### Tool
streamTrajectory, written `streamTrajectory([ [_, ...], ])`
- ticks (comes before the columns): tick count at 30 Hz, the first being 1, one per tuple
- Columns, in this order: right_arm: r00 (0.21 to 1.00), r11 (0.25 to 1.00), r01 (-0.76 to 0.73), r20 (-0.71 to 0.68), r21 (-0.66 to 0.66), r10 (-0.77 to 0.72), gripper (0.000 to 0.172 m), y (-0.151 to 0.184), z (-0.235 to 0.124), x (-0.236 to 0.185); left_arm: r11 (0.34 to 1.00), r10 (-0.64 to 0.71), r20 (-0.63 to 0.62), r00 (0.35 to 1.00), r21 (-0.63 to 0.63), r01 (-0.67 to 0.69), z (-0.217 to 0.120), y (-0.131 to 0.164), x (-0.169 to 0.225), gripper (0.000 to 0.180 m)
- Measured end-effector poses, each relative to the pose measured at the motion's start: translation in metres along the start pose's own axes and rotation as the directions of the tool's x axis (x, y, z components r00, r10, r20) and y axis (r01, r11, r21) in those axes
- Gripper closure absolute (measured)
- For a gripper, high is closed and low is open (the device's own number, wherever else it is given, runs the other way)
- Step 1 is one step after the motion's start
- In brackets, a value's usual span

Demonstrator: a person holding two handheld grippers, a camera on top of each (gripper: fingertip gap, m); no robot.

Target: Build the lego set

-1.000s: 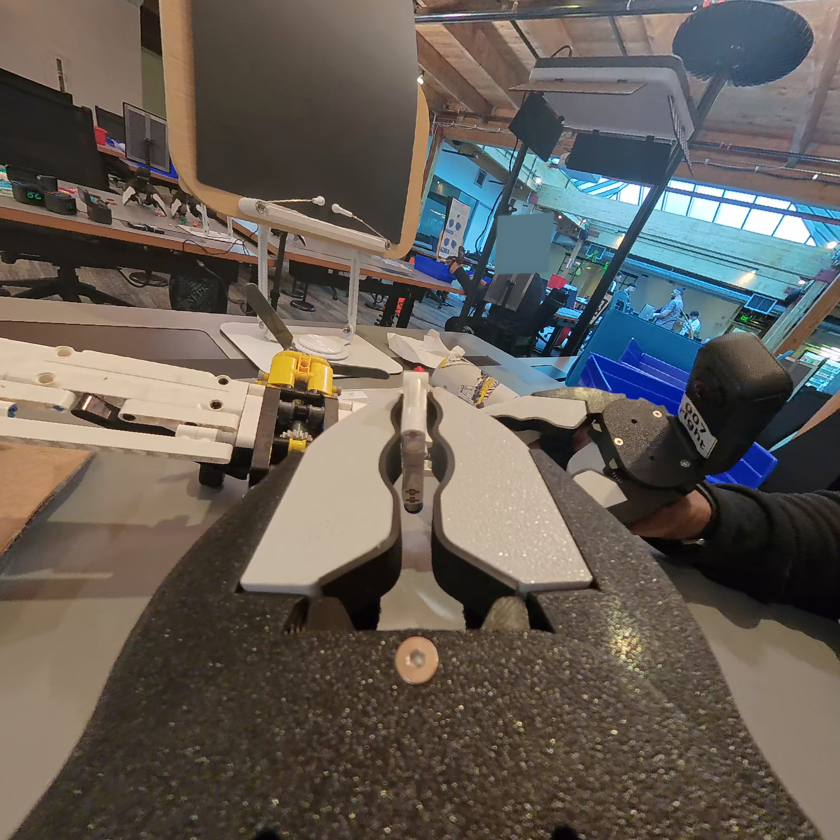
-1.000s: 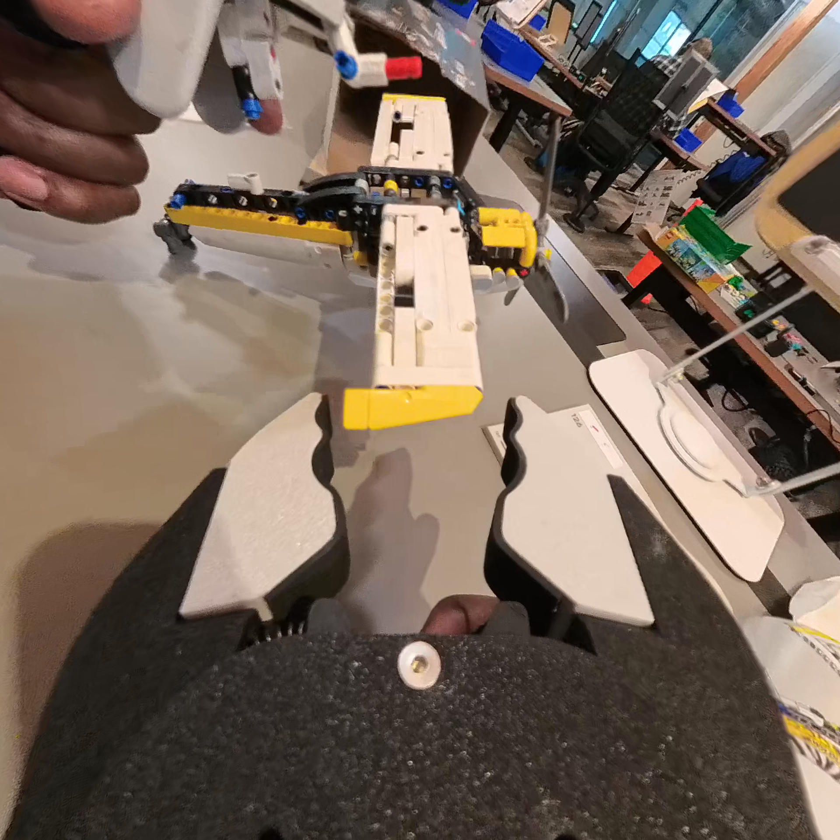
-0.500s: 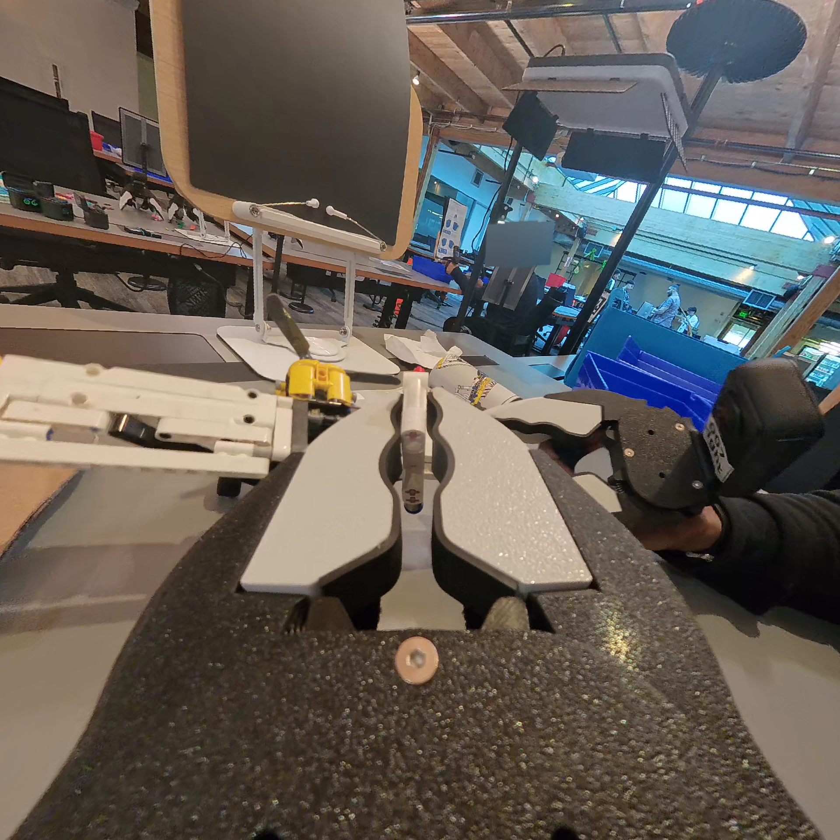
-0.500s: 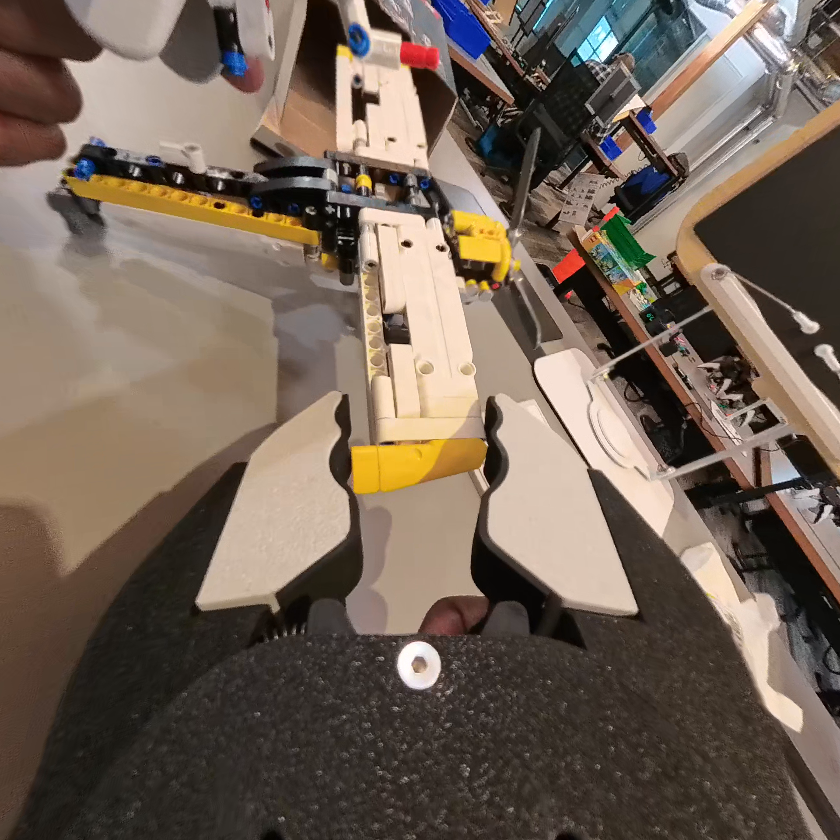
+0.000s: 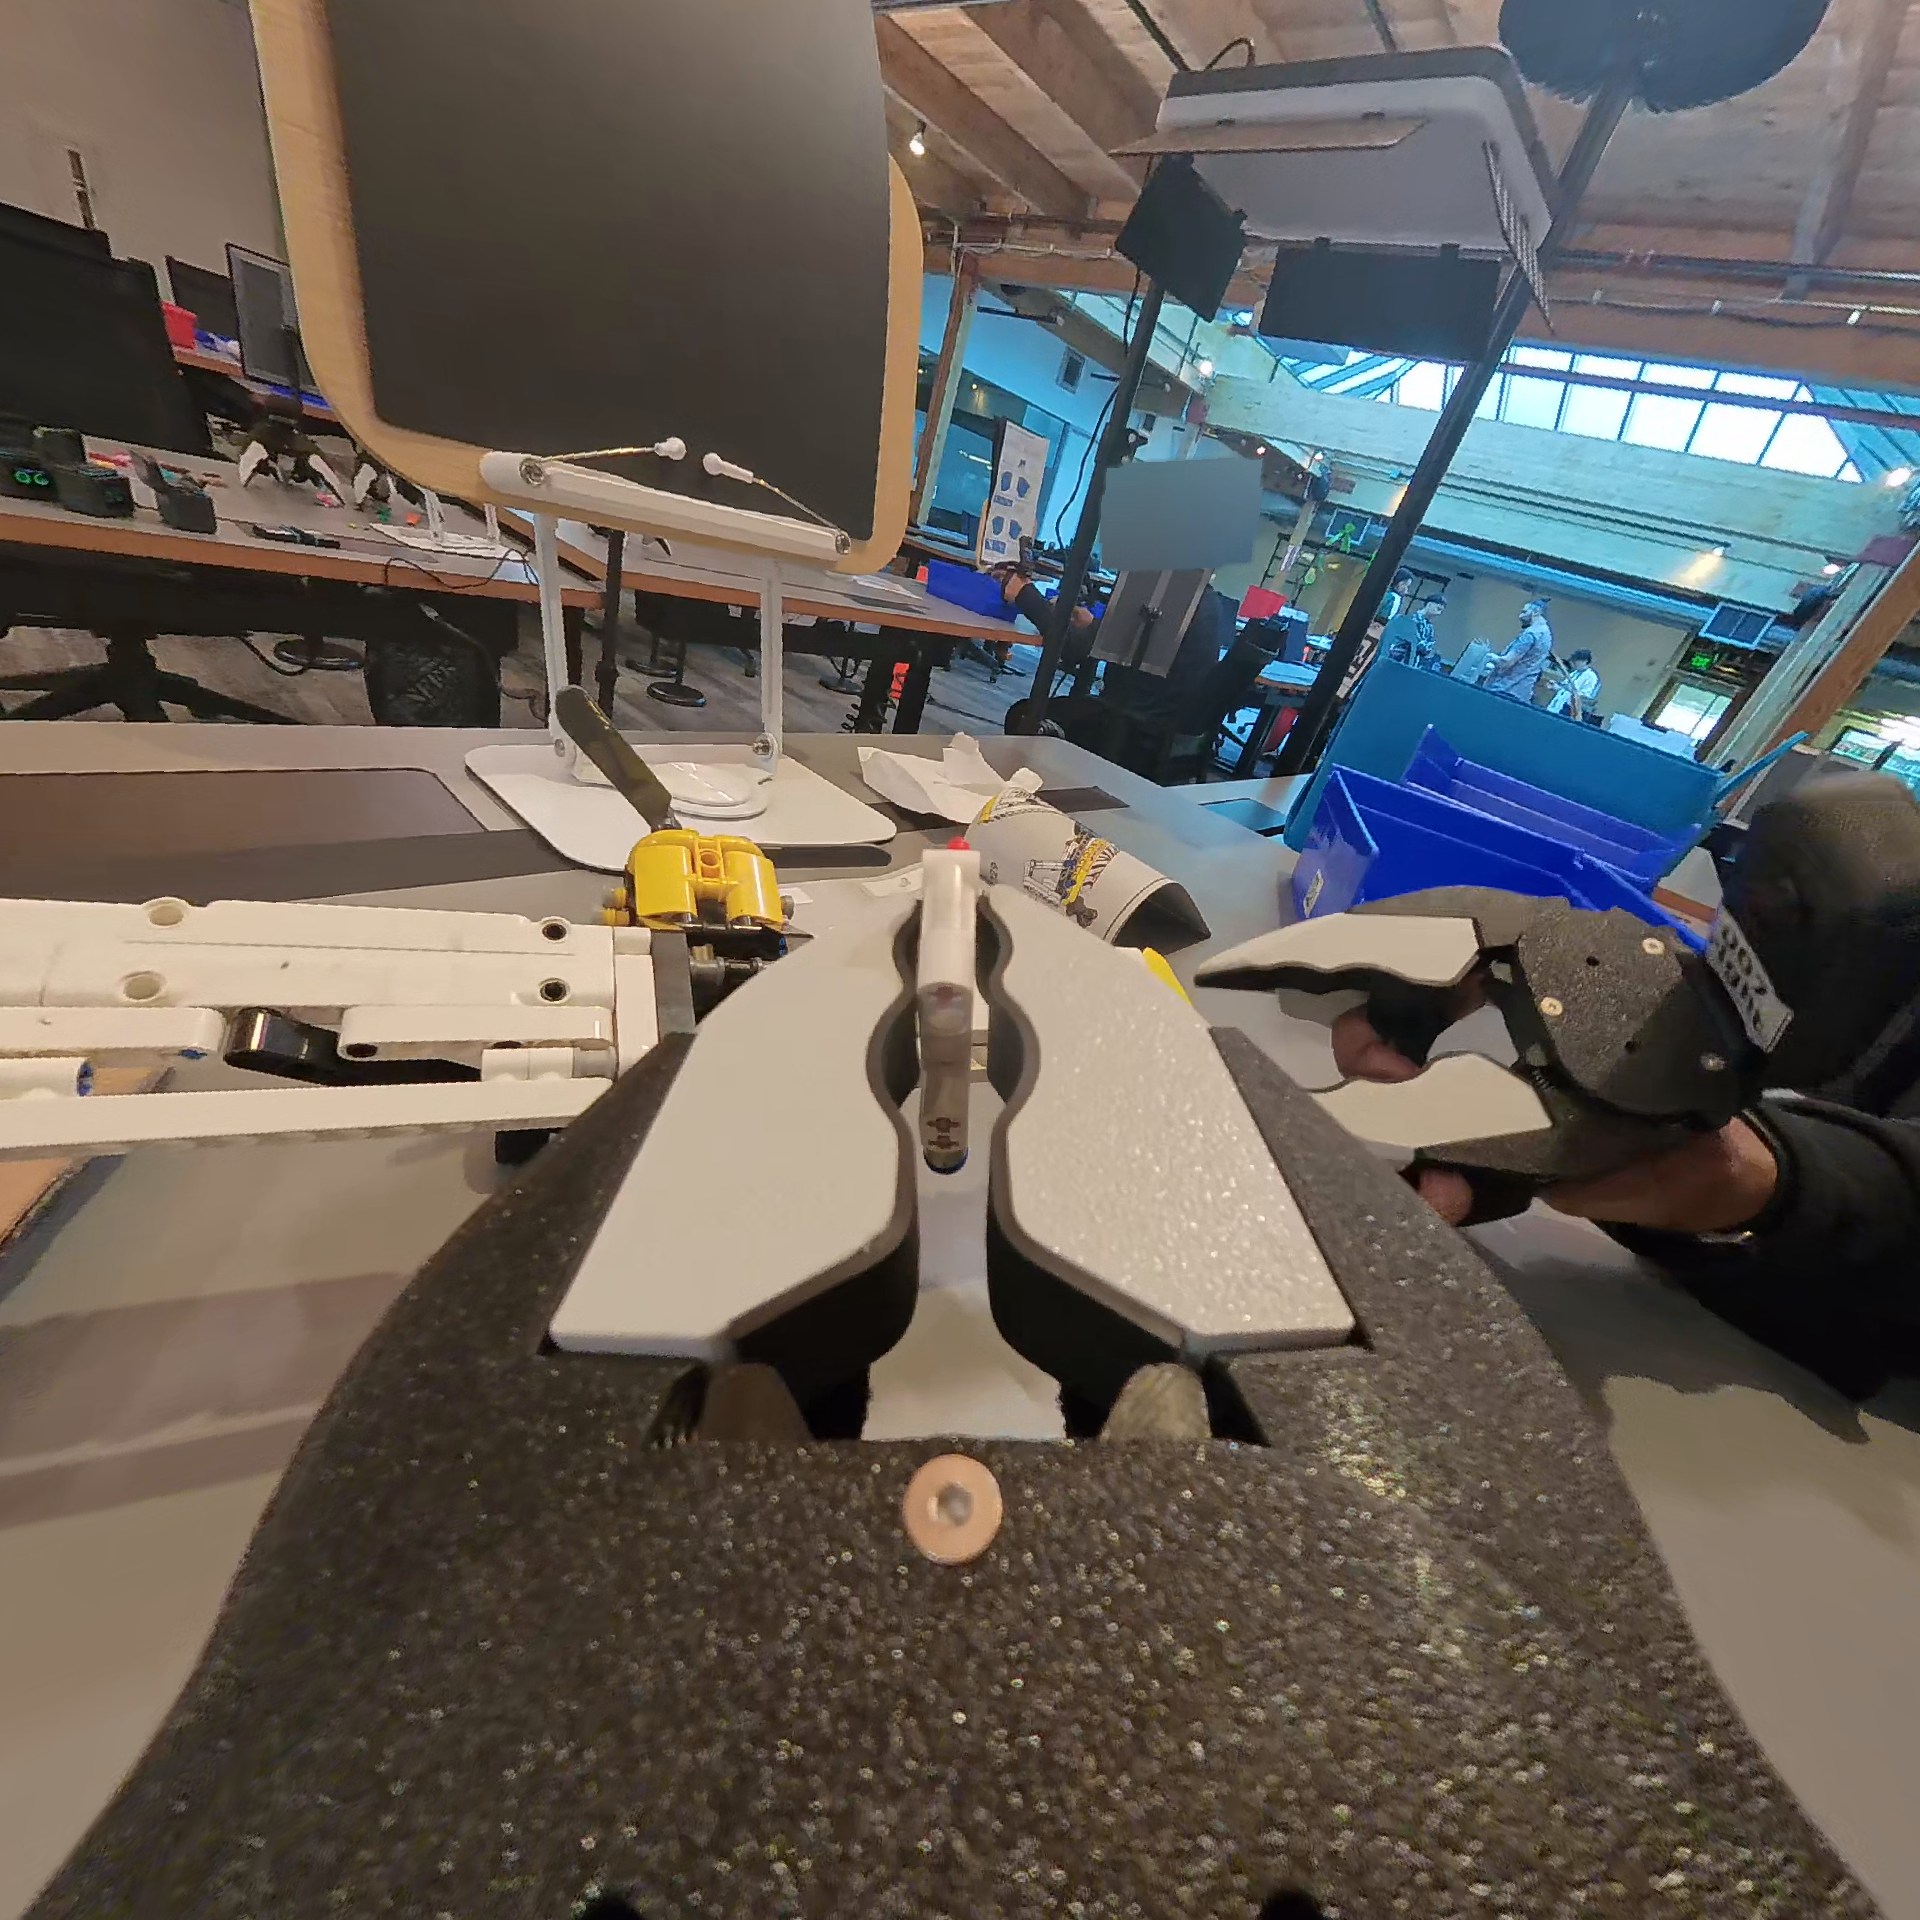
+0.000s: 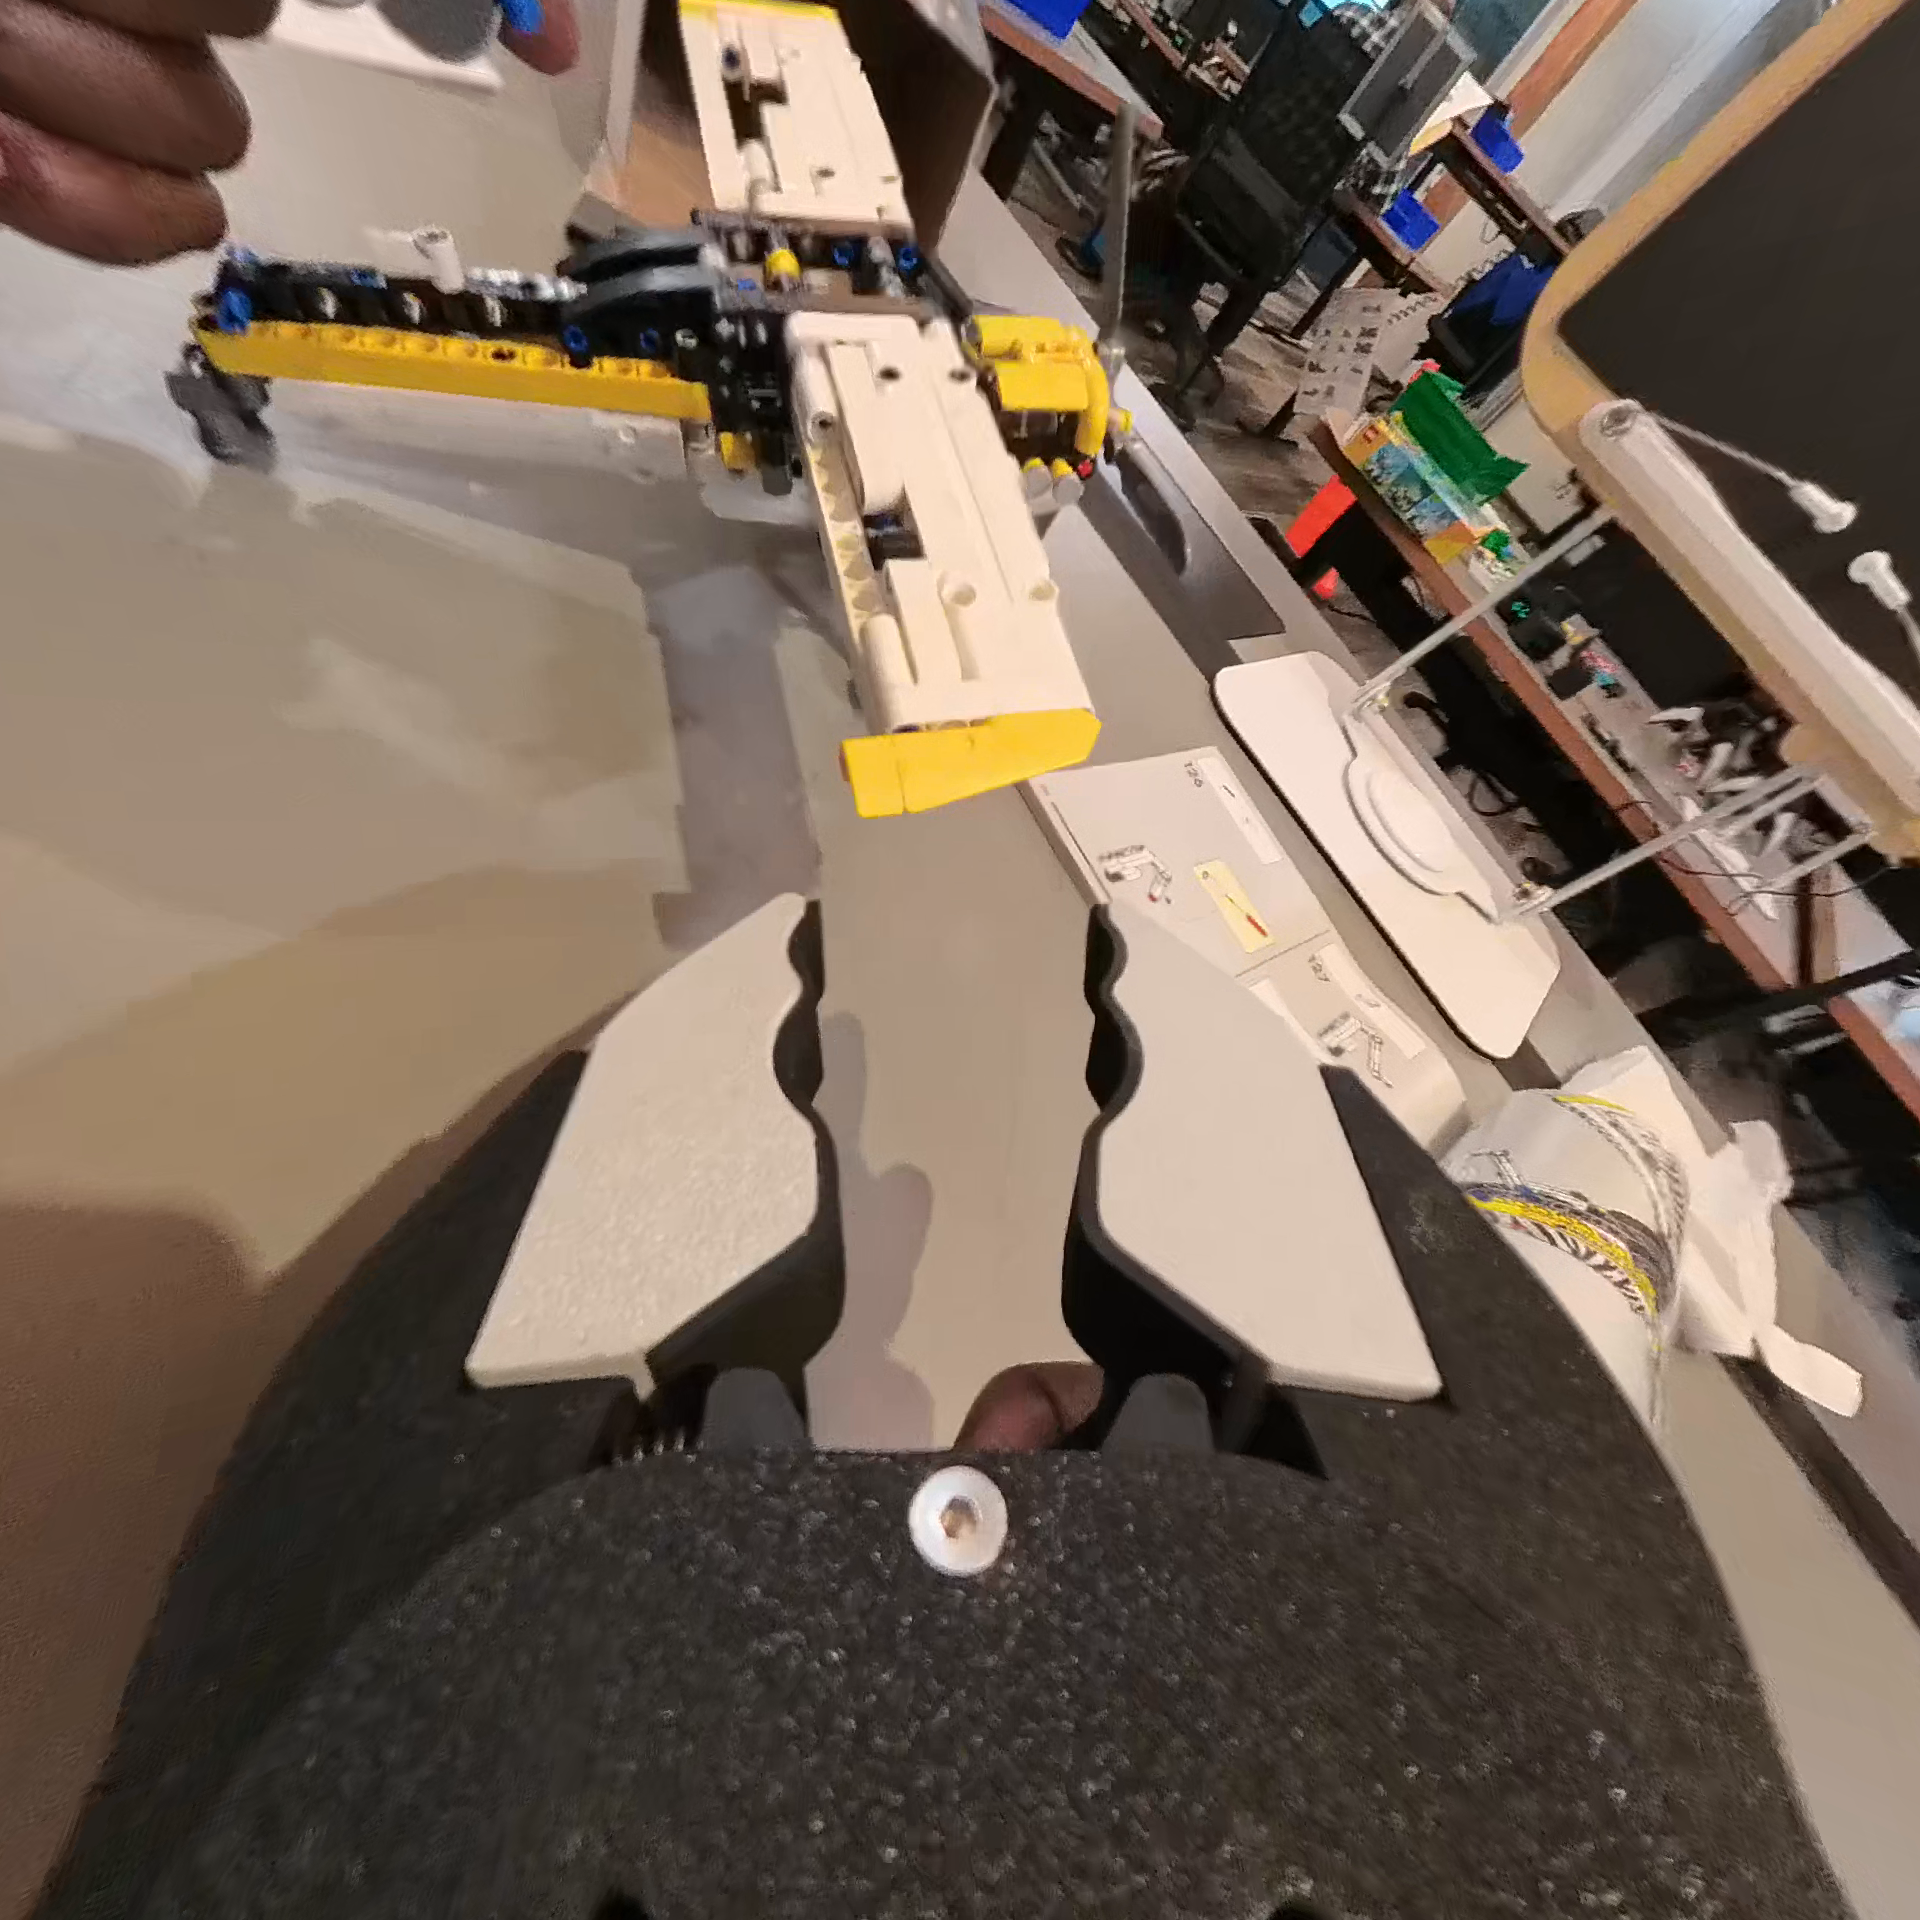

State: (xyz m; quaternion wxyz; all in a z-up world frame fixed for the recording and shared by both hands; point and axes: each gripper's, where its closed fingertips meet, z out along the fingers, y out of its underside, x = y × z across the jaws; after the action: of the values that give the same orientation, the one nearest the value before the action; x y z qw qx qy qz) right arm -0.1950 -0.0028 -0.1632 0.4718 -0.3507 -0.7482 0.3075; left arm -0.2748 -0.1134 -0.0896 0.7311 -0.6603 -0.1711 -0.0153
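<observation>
Brick-built plane model, white ribbed beams and a yellow block, lies on the grey surface beside the left tongs, which pinch a slim white peg. Right view: right tongs, narrower than before, have backed away empty from the yellow wingtip.
</observation>
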Motion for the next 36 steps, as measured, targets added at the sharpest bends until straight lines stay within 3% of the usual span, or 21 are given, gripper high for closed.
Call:
streamTrajectory([
  [8,0.988,0.998,-0.043,0.145,-0.051,0.050,0.104,-0.024,0.003,0.006,0.998,0.055,0.096,0.994,-0.008,-0.055,-0.014,-0.009,-0.013,0.173],
  [13,0.970,0.988,0.072,0.241,-0.137,-0.037,0.100,-0.039,0.017,0.003,0.990,0.137,0.185,0.973,-0.063,-0.128,-0.039,0.002,-0.025,0.173],
  [17,0.949,0.957,0.151,0.308,-0.246,-0.071,0.102,-0.035,0.038,-0.005,0.995,0.100,0.208,0.973,-0.049,-0.092,-0.059,0.011,-0.023,0.173],
  [22,0.953,0.906,0.176,0.297,-0.384,-0.060,0.125,-0.011,0.051,-0.005,0.987,0.127,0.251,0.960,-0.131,-0.096,-0.077,0.037,-0.019,0.172],
  [30,0.971,0.889,0.118,0.239,-0.443,-0.010,0.126,0.007,0.036,-0.011,0.953,0.234,0.218,0.947,-0.243,-0.180,-0.075,0.056,-0.008,0.173],
  [36,0.975,0.887,0.089,0.220,-0.453,0.015,0.125,0.012,0.012,-0.016,0.953,0.242,0.176,0.954,-0.227,-0.200,-0.072,0.057,0.002,0.172],
])
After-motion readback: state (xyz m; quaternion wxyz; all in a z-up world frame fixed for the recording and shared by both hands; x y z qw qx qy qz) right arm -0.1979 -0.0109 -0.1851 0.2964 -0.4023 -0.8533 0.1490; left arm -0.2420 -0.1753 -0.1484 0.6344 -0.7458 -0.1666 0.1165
